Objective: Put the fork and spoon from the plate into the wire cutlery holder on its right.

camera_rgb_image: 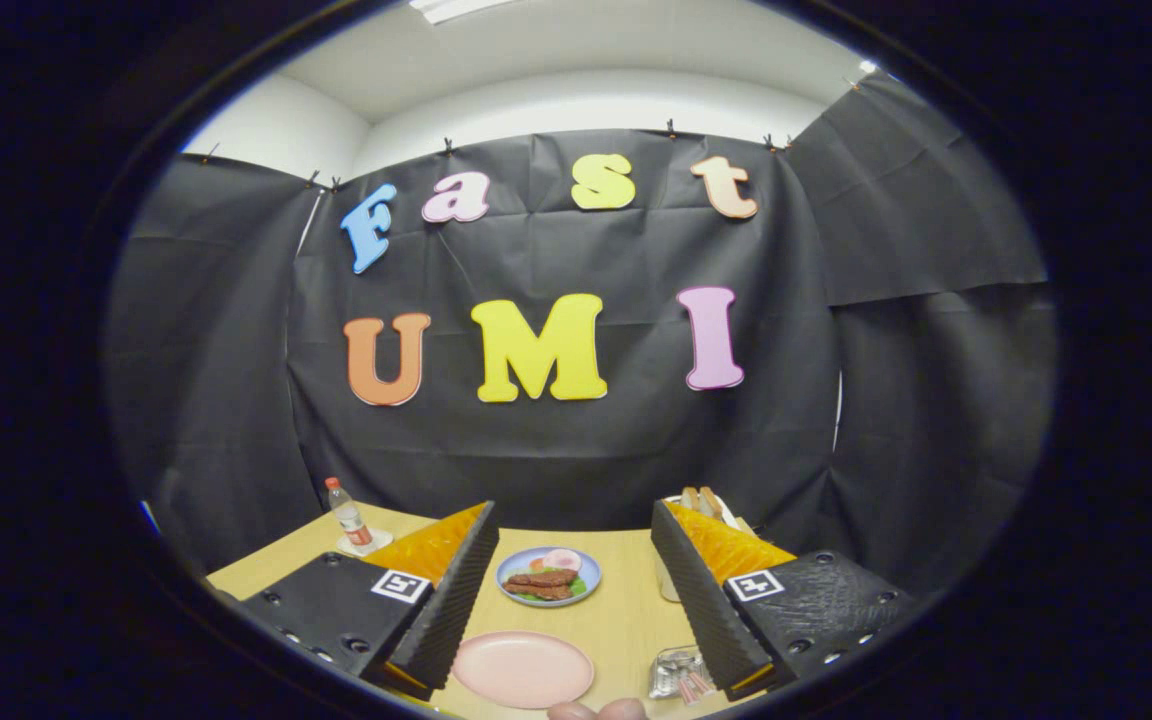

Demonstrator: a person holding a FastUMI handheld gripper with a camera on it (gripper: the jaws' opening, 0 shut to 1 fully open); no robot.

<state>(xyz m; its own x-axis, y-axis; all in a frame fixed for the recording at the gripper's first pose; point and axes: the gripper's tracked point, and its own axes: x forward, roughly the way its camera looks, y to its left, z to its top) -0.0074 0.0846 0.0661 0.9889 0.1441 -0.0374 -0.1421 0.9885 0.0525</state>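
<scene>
The pink plate (pixel 523 668) lies on the worktop (pixel 626 610) between my tool's (pixel 566 590) fingers, and I can make out no fork or spoon on it. The wire cutlery holder (pixel 678 672) sits to its right, against my right finger, with something pink inside. My tool is spread wide, gripping nothing — beyond it sit a blue plate of food (pixel 548 576) and a bottle (pixel 348 512).

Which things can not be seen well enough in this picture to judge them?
- Wire cutlery holder, gripper view: partly behind the right finger; its contents are too small to name as fork or spoon.
- Pale container beyond the holder: mostly covered by that finger.
- Pink plate, between the open fingers: looks bare, its near rim is cut off.
- Blue plate just ahead: the food is too small to name.
- Bottle: label unreadable.
</scene>
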